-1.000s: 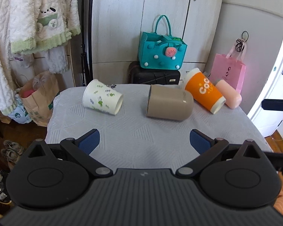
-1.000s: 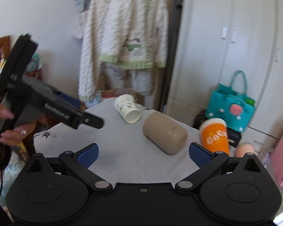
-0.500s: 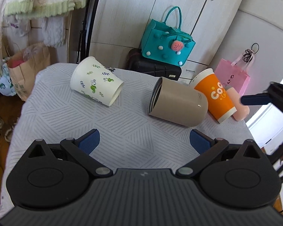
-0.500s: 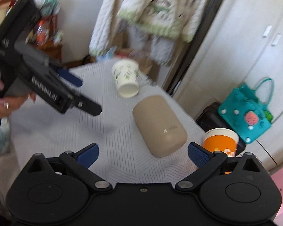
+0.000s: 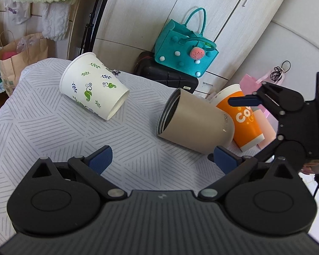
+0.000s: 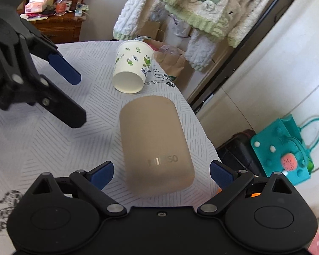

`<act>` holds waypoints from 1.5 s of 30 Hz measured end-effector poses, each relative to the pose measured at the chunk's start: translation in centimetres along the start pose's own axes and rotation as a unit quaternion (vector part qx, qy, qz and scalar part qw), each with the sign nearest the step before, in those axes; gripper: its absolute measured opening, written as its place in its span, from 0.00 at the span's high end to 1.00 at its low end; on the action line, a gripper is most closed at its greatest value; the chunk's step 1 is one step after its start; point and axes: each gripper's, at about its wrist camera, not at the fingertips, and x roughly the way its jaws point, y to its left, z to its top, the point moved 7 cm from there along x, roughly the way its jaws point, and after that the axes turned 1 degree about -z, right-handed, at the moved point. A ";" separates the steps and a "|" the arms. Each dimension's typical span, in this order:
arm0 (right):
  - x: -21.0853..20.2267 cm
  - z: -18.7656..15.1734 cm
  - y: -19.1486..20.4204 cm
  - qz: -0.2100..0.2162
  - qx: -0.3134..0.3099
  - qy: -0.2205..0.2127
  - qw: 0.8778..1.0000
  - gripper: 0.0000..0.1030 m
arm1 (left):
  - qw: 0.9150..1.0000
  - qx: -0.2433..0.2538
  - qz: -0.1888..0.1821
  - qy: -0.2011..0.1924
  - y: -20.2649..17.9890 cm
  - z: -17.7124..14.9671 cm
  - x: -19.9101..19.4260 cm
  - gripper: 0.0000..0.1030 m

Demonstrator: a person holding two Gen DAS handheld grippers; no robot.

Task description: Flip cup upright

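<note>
Matte beige cylindrical cup (image 6: 155, 142): on its side mid-table, unflipped. My right gripper (image 6: 161, 173) and left gripper (image 5: 161, 159): both agape, empty.

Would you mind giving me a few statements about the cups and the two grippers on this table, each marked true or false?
1. The beige cup lies on its side on the table. True.
2. The leaf-print paper cup stands upright. False: it lies on its side too.
3. The right gripper is open, with the beige cup's closed end between its fingers. True.
4. The left gripper is shut on the leaf-print paper cup. False: it is open and holds nothing.
5. The orange cup lies beside the beige cup, on the side away from the leaf-print paper cup. True.
</note>
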 end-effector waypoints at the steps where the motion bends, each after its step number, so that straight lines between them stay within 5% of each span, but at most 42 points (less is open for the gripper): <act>1: 0.4 0.0 -0.1 0.006 -0.003 -0.001 1.000 0.04 | 1.000 -0.002 0.001 0.000 0.1 0.0 0.1 0.00; 9: 2.5 0.2 -1.1 0.035 0.028 -0.010 0.999 0.06 | 1.000 -0.001 -0.004 0.010 0.3 -0.4 0.8 0.00; 13: 2.9 0.4 -1.1 0.065 0.065 -0.011 0.996 0.16 | 1.000 0.002 -0.010 0.011 0.3 -0.6 0.7 0.00; 45: -3.7 -4.2 4.4 -0.022 0.288 -0.032 0.957 0.18 | 0.998 0.026 -0.050 0.023 -1.8 -3.5 -3.9 0.00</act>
